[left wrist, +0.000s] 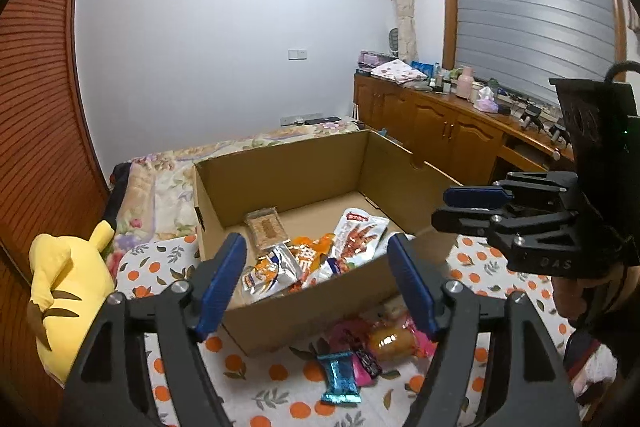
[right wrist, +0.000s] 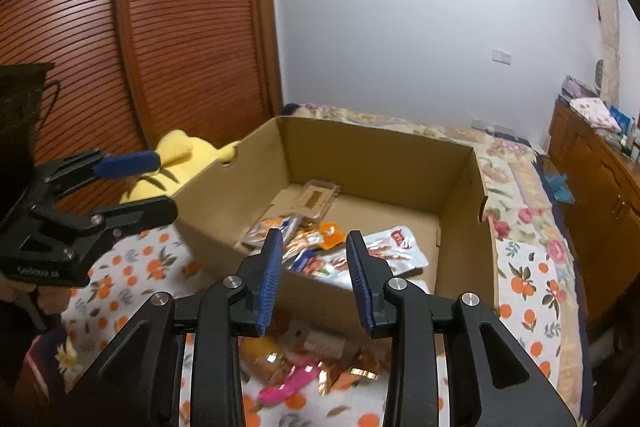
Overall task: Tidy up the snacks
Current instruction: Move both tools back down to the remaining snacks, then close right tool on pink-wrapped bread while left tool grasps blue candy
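Both grippers angle down over the cardboard box [left wrist: 304,167] near rim. Left gripper [left wrist: 318,283] jaws wide apart, empty; right gripper [right wrist: 312,277] parted narrower, empty. Snack packets [left wrist: 320,259] inside box; loose snacks [right wrist: 304,363] on bedspread, blurred, partly hidden by fingers.

The right gripper [left wrist: 440,209] carries raised letters on its black body that read roughly "DAS", partly cut off. An orange snack packet [left wrist: 310,253] in the cardboard box [left wrist: 280,167] bears a large white Chinese character, too distorted to read for certain. A silver packet [left wrist: 360,235] shows a small red label whose print is illegible.
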{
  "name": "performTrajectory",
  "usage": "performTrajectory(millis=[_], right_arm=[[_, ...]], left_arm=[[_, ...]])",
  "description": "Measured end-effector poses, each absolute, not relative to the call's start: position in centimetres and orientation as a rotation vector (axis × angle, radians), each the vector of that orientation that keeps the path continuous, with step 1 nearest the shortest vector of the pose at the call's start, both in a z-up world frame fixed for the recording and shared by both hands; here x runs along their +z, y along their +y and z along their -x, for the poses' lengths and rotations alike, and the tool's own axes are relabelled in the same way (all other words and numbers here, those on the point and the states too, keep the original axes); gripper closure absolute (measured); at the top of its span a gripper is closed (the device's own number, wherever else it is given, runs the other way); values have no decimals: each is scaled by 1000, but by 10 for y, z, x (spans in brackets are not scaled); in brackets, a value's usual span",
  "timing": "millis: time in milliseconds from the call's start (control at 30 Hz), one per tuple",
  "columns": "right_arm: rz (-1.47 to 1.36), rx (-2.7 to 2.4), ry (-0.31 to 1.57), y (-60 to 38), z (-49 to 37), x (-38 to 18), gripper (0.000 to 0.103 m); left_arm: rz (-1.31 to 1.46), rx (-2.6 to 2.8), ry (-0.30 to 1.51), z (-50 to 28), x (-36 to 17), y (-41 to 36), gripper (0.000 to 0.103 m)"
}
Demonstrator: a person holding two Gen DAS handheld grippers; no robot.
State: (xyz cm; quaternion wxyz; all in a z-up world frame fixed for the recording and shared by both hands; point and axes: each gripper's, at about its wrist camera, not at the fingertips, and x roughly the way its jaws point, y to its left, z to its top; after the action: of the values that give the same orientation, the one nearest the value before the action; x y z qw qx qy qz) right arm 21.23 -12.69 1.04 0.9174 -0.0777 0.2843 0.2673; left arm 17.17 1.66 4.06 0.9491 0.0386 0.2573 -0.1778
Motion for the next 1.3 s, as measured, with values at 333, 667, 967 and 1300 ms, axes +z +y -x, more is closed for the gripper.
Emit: performTrajectory(millis=[333, 667, 967, 1300], right_arm=[[185, 608, 654, -128, -183, -25, 64], [221, 637, 763, -106, -195, -71, 64], [265, 659, 843, -81, -213, -99, 64], [310, 710, 882, -71, -217, -105, 51]], left_arm=[[-100, -385, 570, -144, 12, 10, 27], [-71, -359, 680, -145, -37, 16, 27], [-64, -349, 735, -145, -63, 22, 27], [-41, -329, 769, -147, -81, 33, 27]])
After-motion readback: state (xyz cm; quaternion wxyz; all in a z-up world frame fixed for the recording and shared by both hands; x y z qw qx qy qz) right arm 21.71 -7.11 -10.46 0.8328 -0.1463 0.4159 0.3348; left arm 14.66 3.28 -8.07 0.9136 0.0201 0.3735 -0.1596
